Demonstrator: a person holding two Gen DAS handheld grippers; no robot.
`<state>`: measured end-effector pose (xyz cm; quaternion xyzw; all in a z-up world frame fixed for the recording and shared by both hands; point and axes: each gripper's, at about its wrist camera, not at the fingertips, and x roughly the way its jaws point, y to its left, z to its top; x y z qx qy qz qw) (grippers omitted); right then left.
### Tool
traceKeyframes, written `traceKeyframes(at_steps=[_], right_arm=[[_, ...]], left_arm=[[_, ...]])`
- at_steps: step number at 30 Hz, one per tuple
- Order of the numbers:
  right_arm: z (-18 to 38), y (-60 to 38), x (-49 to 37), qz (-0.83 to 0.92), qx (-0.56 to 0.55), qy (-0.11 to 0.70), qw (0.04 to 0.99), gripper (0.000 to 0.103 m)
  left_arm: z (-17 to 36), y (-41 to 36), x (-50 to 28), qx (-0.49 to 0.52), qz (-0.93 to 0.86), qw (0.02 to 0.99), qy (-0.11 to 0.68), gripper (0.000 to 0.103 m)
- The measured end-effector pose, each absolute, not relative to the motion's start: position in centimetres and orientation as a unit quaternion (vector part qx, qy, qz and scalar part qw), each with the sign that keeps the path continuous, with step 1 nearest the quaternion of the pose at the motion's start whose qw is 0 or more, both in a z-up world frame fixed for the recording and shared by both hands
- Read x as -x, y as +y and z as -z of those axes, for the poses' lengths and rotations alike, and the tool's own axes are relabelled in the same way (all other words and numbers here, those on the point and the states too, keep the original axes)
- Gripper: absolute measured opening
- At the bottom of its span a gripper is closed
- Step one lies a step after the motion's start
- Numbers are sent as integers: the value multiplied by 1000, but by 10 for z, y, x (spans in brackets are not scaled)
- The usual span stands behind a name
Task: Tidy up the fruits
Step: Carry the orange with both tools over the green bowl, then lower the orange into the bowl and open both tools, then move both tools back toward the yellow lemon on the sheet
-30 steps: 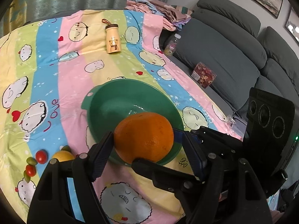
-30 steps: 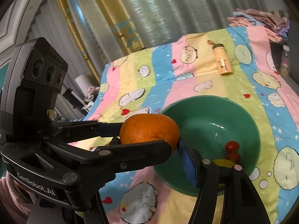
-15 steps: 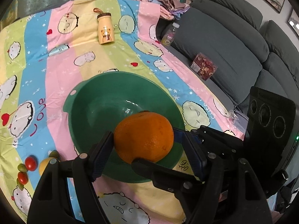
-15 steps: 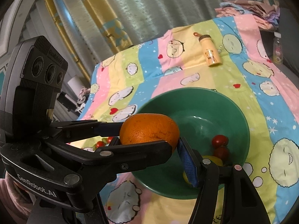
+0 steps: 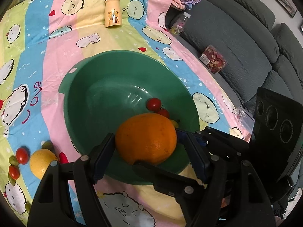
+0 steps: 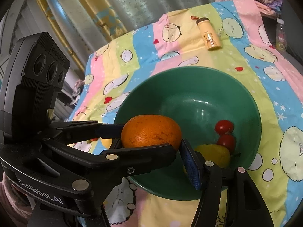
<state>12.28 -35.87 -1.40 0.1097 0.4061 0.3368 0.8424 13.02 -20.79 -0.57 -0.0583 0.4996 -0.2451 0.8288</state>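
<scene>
Two grippers carry one orange together: the left gripper presses its blue pads on the two sides of the fruit, and the right gripper clamps it from another angle, so the fingers of each are apart only as much as the orange is wide. Compared with one second ago, both hands are lower and more forward, and the green bowl now fills much more of both views. The orange hangs over the near rim of the bowl, above the inside and not yet touching it, as far as I can judge. Deeper in the bowl two cherry tomatoes and a yellow lemon now come into sight in the left view, where they were hidden by the orange before. On the striped cartoon cloth, left of the bowl, another lemon and some small tomatoes wait. I think the placing step is nearly at its end: the orange should go a little lower and then both grips can open, with care not to crush the tomatoes.
</scene>
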Motion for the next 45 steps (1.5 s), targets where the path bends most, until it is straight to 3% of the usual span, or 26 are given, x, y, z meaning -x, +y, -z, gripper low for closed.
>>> traceKeyframes(at_steps=[24, 28, 45], right_arm=[[-9, -356, -100, -321, -83, 383, 862, 71], [-14, -355, -93, -317, -72, 378, 867, 71], [-29, -323, -74, -356, -39, 362, 861, 71]], left_arm=[[-32, -176, -96, 38, 212, 874, 436, 89], [-40, -146, -87, 50, 185, 886, 422, 102], [-33, -6, -45, 165, 46, 896, 409, 102]])
